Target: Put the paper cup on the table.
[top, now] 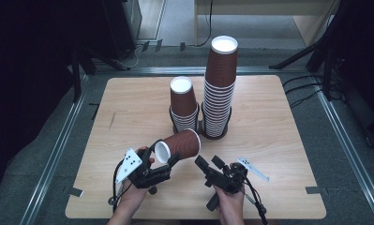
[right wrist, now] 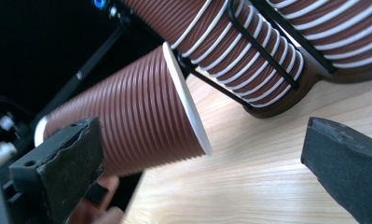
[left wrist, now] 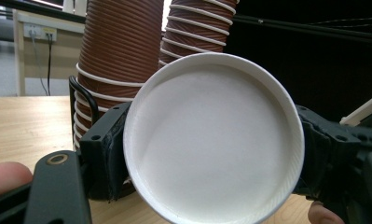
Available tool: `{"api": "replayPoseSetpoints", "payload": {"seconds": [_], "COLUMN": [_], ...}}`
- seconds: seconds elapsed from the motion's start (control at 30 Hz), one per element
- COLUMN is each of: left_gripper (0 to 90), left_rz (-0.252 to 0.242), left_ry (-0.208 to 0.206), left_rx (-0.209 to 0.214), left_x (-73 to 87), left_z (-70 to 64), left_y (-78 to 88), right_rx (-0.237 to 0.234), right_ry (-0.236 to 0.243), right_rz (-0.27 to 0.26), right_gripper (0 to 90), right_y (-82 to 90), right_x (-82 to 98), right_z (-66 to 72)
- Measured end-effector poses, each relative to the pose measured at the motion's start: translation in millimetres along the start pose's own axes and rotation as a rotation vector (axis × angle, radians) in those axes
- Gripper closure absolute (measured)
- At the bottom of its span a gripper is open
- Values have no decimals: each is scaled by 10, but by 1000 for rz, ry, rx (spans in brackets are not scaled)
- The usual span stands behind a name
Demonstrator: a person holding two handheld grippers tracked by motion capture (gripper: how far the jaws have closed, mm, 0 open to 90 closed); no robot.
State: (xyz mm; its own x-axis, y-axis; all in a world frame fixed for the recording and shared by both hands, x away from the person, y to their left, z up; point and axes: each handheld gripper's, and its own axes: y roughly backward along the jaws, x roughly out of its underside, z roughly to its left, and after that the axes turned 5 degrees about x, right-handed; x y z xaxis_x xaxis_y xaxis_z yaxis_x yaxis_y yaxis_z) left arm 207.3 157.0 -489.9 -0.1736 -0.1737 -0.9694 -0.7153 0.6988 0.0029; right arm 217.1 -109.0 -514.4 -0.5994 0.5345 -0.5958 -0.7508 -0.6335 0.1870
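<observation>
A brown ribbed paper cup (top: 180,144) lies on its side just above the wooden table (top: 128,108), its white base (left wrist: 211,140) facing my left gripper's camera. My left gripper (top: 163,157) is shut on the cup near that base, one jaw on either side. Behind it stand a short stack of cups (top: 183,105) and a tall stack of cups (top: 220,84), upside down in black wire holders. My right gripper (top: 209,162) is open just to the right of the held cup and touches nothing. In the right gripper view the cup (right wrist: 137,116) lies between and beyond the wide jaws.
The two stacks stand side by side at the table's middle back, close behind the held cup's rim (right wrist: 186,98). The black wire holder (right wrist: 263,46) wraps the short stack's lower part. Dark stand legs (top: 81,65) flank the table's far corners.
</observation>
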Motion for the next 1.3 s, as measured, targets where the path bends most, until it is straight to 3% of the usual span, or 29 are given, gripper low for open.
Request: {"api": "replayPoseSetpoints", "payload": {"seconds": [0.2, 0.43, 0.63, 1.3], "left_gripper": [225, 224, 224, 224], "left_rz": [-2, -8, -15, -21], "left_ry": [2, 4, -2, -27], "left_rx": [0, 9, 16, 43], "left_x": [21, 45, 57, 99], "left_z": [5, -10, -20, -83], "left_y": [-17, -38, -43, -79], "right_rx": [-28, -57, -71, -94], "right_ry": [-177, -269, -387, -618], "right_rz": [-21, -27, -8, 14], "right_gripper": [0, 0, 0, 0], "right_y": [-16, -73, -143, -295], "right_x": [16, 116, 160, 212], "right_z": [-2, 79, 96, 176]}}
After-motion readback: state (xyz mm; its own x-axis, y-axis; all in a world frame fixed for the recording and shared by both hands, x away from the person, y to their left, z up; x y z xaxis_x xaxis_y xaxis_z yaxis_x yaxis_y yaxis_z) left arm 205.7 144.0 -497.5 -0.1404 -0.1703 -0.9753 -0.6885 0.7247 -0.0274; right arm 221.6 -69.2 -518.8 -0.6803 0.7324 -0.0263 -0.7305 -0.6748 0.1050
